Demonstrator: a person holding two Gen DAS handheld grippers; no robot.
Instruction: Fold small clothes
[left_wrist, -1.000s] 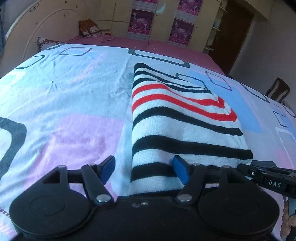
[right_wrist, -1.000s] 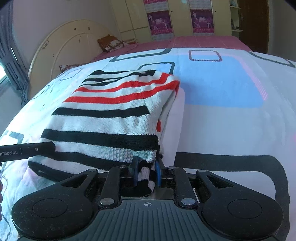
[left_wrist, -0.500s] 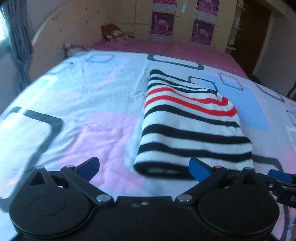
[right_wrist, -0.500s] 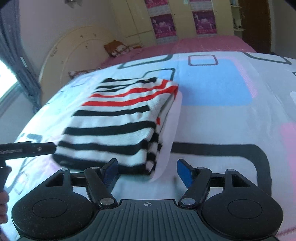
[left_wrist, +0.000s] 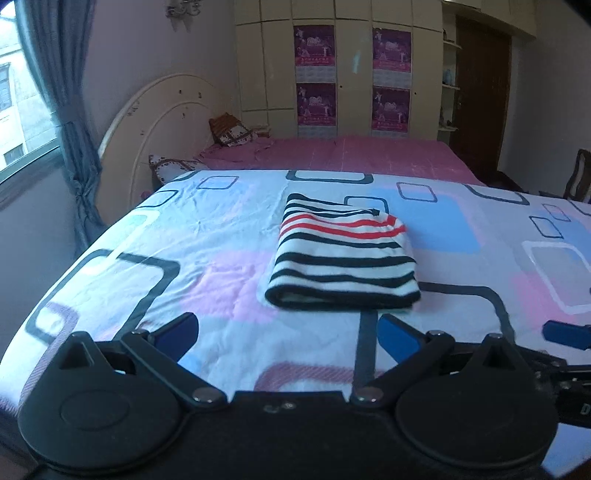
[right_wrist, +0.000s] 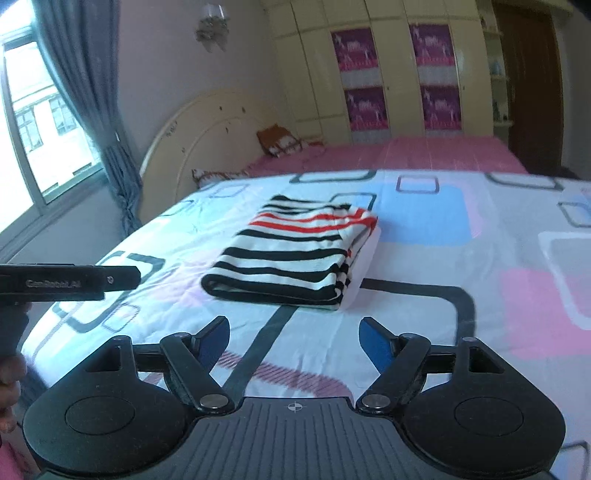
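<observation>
The left gripper (left_wrist: 288, 334) hangs low over the near edge of the bed with its blue-tipped fingers (left_wrist: 181, 328) spread wide and nothing between them. Just beyond it, well clear of both tools, the striped sweater (left_wrist: 341, 258) lies folded into a neat, thick rectangle on the patterned bedsheet (left_wrist: 207, 236), black bands on white with a couple of red bands toward its far end, the rounded fold facing the person. A pale layer peeks out along its right side, perhaps the garment's inner face, though the blur makes that hard to say. To the right, the right gripper (right_wrist: 293, 336) sits at about the same height, jaws likewise parted wide and empty, the sweater ahead of it and a little to its left. Behind the sheet a pink cover (left_wrist: 351, 155) runs back to the arched cream headboard (left_wrist: 162, 114), with a wardrobe (left_wrist: 351, 66) bearing purple posters against the far wall.
</observation>
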